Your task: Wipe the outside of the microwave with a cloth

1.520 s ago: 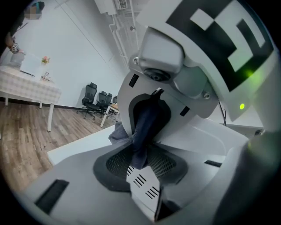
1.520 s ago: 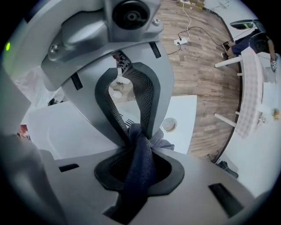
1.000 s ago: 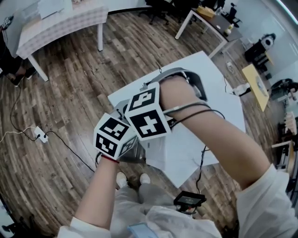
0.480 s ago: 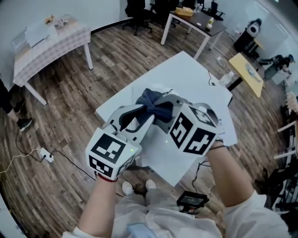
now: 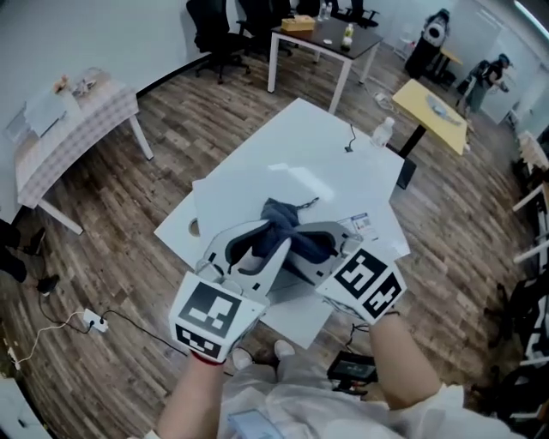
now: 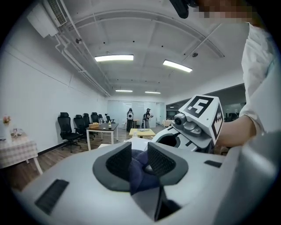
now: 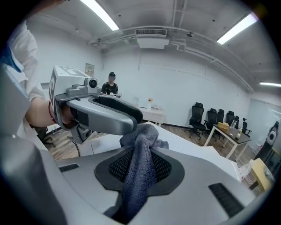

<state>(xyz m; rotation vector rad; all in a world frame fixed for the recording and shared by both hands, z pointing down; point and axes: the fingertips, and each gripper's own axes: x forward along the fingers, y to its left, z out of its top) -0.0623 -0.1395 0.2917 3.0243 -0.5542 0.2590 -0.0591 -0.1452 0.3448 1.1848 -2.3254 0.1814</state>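
A dark blue cloth hangs bunched between my two grippers above the white table. My left gripper is shut on one end, and the cloth fills the narrow gap between its pads. My right gripper is shut on the other end, with a fold of cloth clamped between its pads and spilling over the top. The two gripper noses nearly touch. The right gripper shows in the left gripper view, and the left gripper in the right gripper view. No microwave shows in any view.
A table with a checked cover stands at the far left. A dark desk and office chairs stand at the back, a yellow table at right. A power strip and a black device lie on the wooden floor.
My hands were crossed, with the marker cubes hiding the cloth. The right gripper has rolled over and both grippers now sit side by side, higher, with the cloth showing between them.
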